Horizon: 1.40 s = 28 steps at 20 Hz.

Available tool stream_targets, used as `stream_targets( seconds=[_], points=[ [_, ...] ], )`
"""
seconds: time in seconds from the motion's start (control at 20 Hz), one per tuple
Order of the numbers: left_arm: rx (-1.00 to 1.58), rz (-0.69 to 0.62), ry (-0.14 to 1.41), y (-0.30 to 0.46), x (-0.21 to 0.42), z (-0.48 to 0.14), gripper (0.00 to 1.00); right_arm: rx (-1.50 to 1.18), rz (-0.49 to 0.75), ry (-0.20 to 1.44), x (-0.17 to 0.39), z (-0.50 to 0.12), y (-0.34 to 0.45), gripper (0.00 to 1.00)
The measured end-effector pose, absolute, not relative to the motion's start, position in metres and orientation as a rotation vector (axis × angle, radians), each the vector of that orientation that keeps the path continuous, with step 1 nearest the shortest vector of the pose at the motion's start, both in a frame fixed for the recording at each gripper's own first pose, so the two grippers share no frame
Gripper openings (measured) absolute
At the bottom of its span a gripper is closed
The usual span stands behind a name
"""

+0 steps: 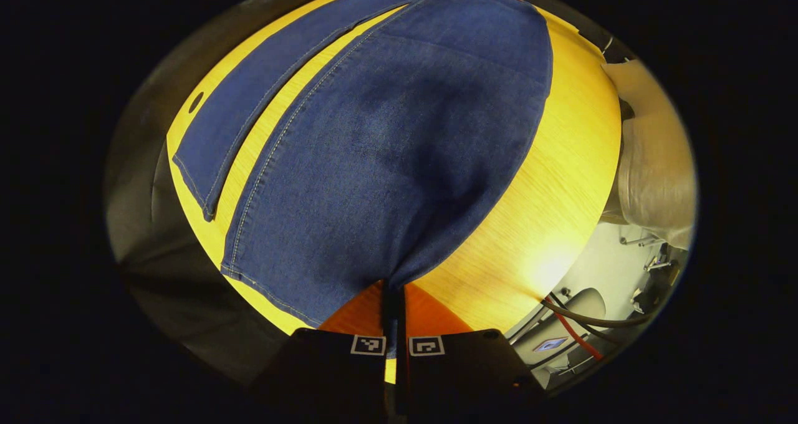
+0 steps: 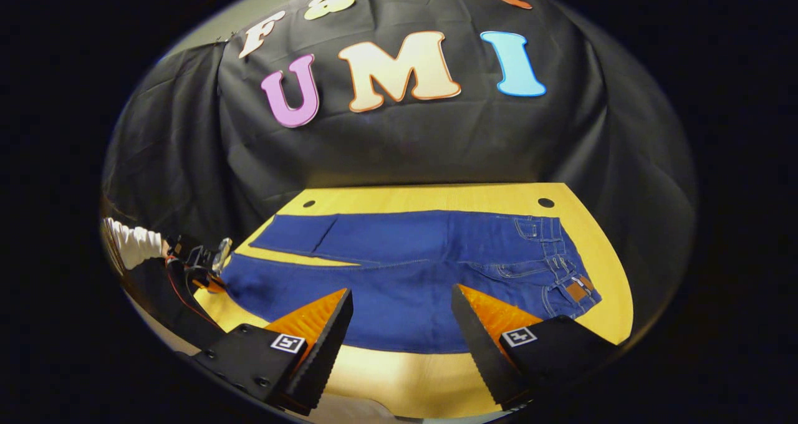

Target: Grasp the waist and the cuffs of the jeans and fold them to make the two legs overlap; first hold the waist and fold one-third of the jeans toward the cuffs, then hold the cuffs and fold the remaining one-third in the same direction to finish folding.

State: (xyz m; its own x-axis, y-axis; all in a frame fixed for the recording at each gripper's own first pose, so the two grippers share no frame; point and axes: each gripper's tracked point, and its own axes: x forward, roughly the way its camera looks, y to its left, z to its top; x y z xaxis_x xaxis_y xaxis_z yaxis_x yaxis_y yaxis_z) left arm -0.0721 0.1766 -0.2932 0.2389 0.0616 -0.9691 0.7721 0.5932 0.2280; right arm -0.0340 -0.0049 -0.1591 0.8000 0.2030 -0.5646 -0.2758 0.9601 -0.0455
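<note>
Blue jeans [image 2: 405, 268] lie flat across the yellow wooden table [image 2: 405, 374], legs spread slightly apart, waist [image 2: 561, 255] with a brown patch at the right. My right gripper [image 2: 402, 305] hovers open over the near leg's middle, nothing between its fingers. In the left gripper view, my left gripper [image 1: 393, 299] is shut on the cuff corner of the near leg [image 1: 399, 143], which drapes away from the fingers; the far leg [image 1: 249, 106] lies flat to the left. The right gripper view shows the left gripper [image 2: 202, 265] at the cuff end, held by a hand in a white sleeve [image 2: 134, 243].
Two small round holes [image 2: 546, 202] [image 2: 308, 204] mark the table's far corners. Black cloth wall stands behind the table. Past the table edge in the left gripper view are a pale sleeve [image 1: 654, 168] and red and black cables [image 1: 580, 330] over the floor.
</note>
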Motion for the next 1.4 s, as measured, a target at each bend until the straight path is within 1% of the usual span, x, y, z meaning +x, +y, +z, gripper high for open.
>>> stream_targets(
  seconds=[0.1, 0.15, 0.2, 0.5, 0.55, 0.6, 0.65, 0.8, 0.9, 0.95, 1.0, 1.1, 1.3, 1.35, 1.4],
  points=[
    [0.82, -0.567, 1.244, 0.177, -0.07, -0.295, 0.0, -0.151, 0.29, 0.652, -0.031, -0.171, -0.009, 0.98],
    [0.811, -0.563, 1.244, 0.175, -0.07, -0.295, 0.0, -0.177, 0.307, 0.677, -0.028, -0.176, -0.012, 0.94],
    [0.802, -0.556, 1.248, 0.174, -0.07, -0.295, 0.0, -0.216, 0.315, 0.706, -0.026, -0.183, -0.023, 0.98],
    [0.763, -0.501, 1.263, 0.173, -0.073, -0.294, 0.0, -0.484, 0.373, 0.876, -0.022, -0.222, -0.093, 0.98],
    [0.765, -0.497, 1.266, 0.173, -0.073, -0.294, 0.0, -0.521, 0.37, 0.905, -0.021, -0.229, -0.104, 0.94],
    [0.772, -0.494, 1.266, 0.174, -0.073, -0.294, 0.0, -0.55, 0.372, 0.935, -0.02, -0.235, -0.114, 0.99],
    [0.778, -0.491, 1.267, 0.175, -0.073, -0.294, 0.0, -0.581, 0.378, 0.955, -0.018, -0.242, -0.122, 0.99],
    [0.785, -0.478, 1.27, 0.176, -0.072, -0.295, 0.0, -0.699, 0.412, 1.034, -0.016, -0.268, -0.136, 1.0],
    [0.796, -0.472, 1.276, 0.176, -0.072, -0.294, 0.0, -0.771, 0.461, 1.082, -0.017, -0.285, -0.144, 0.99],
    [0.804, -0.469, 1.28, 0.176, -0.072, -0.294, 0.0, -0.803, 0.483, 1.108, -0.02, -0.292, -0.146, 1.0],
    [0.81, -0.466, 1.285, 0.176, -0.072, -0.294, 0.0, -0.831, 0.499, 1.14, -0.025, -0.296, -0.15, 0.99],
    [0.824, -0.459, 1.292, 0.177, -0.073, -0.294, 0.0, -0.879, 0.528, 1.187, -0.028, -0.307, -0.154, 1.0],
    [0.827, -0.442, 1.294, 0.178, -0.072, -0.294, 0.0, -0.918, 0.574, 1.233, -0.029, -0.315, -0.157, 1.0],
    [0.829, -0.439, 1.299, 0.178, -0.072, -0.294, 0.0, -0.913, 0.58, 1.246, -0.028, -0.317, -0.158, 0.94],
    [0.832, -0.439, 1.303, 0.178, -0.072, -0.294, 0.0, -0.903, 0.591, 1.259, -0.028, -0.32, -0.159, 0.94]
  ],
)
